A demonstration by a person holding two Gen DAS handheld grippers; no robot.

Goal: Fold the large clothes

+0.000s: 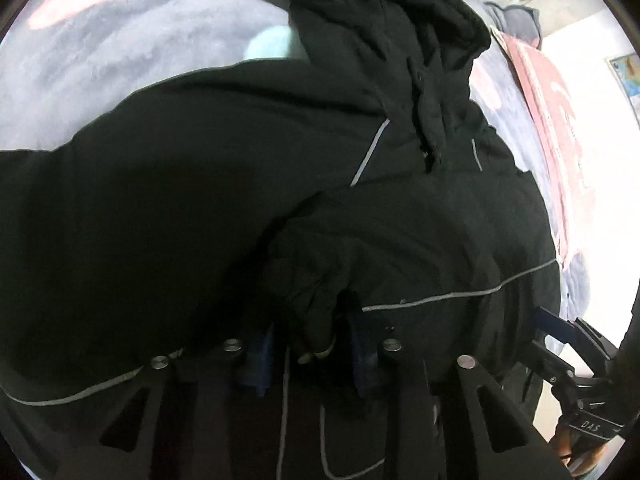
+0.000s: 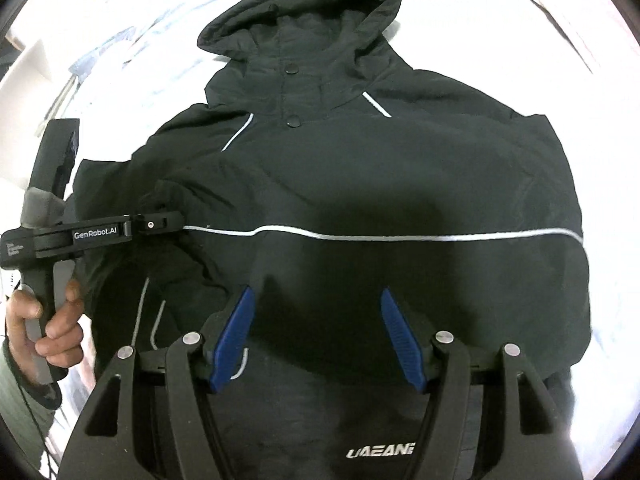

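From my left wrist camera, my left tool (image 1: pixel 316 354) sits low in the frame with its blue fingers (image 1: pixel 262 364) pressed in on a bunched cuff of the black jacket's sleeve (image 1: pixel 400 240), so it is clamped on that sleeve, which lies folded across the chest. The black jacket (image 1: pixel 160 208) fills most of this view, spread over a grey fleecy blanket (image 1: pixel 120 48) on the bed, its hood (image 1: pixel 372 12) pointing away from me and thin grey piping (image 1: pixel 460 294) running over the front. A pink patterned cloth (image 1: pixel 548 92) lies along the right side of the blanket, and my right tool (image 1: pixel 576 344) shows at the right edge, just beside the jacket's hem. From my right wrist camera, my right tool (image 2: pixel 318 336) hangs over the lower front of the jacket (image 2: pixel 400 168) with its blue fingers (image 2: pixel 234 336) spread wide and nothing between them. The jacket lies face up on washed-out white bedding (image 2: pixel 560 40), hood (image 2: pixel 304 12) at the top, snap buttons down the collar and a pale stripe (image 2: pixel 400 236) across the chest. At the left my left hand (image 2: pixel 40 320) grips the handle of the left tool (image 2: pixel 160 226), whose tip reaches the jacket's folded sleeve (image 2: pixel 132 184)
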